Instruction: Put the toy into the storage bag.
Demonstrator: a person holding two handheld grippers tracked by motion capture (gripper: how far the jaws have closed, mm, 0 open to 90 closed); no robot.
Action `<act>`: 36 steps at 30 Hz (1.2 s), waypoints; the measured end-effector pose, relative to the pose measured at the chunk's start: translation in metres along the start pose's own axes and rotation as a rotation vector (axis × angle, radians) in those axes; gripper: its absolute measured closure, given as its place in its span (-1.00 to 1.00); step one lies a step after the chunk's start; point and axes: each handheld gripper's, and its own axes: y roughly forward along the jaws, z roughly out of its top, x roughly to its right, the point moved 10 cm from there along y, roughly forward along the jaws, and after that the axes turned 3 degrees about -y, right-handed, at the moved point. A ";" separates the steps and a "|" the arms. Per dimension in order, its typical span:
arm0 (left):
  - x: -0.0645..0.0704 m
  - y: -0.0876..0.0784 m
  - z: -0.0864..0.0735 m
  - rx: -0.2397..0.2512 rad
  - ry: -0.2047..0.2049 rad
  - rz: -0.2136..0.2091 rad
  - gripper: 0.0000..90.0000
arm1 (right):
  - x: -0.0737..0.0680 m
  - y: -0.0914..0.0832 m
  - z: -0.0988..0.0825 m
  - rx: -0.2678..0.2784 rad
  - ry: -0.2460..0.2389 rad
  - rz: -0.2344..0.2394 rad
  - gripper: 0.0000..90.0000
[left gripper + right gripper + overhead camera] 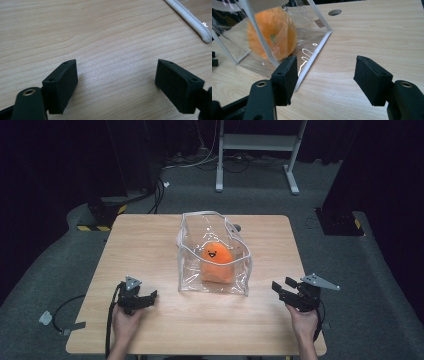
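A clear plastic bag point(192, 265) with white piping and a white handle stands upright in the middle of the wooden table point(145, 245). Inside it sits an orange plush toy point(217, 262) with a smiling face. In the right gripper view the bag point(312, 35) and the plush toy point(272, 35) lie ahead to the left. My left gripper point(149, 298) rests low near the table's front left, open, with bare wood between its jaws point(116, 80). My right gripper point(280, 286) hovers at the front right, open and empty point(325, 75), pointing toward the bag's corner.
A round hole point(335, 12) is cut in the tabletop behind the bag. The bag's white piping point(190, 18) crosses the left gripper view's top right corner. A white frame stand point(260, 150) and cables lie on the grey floor beyond the table.
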 end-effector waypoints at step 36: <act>0.000 0.000 0.000 -0.003 0.003 0.000 -0.59 | 0.021 0.034 -0.034 -0.119 -0.001 -0.097 -0.20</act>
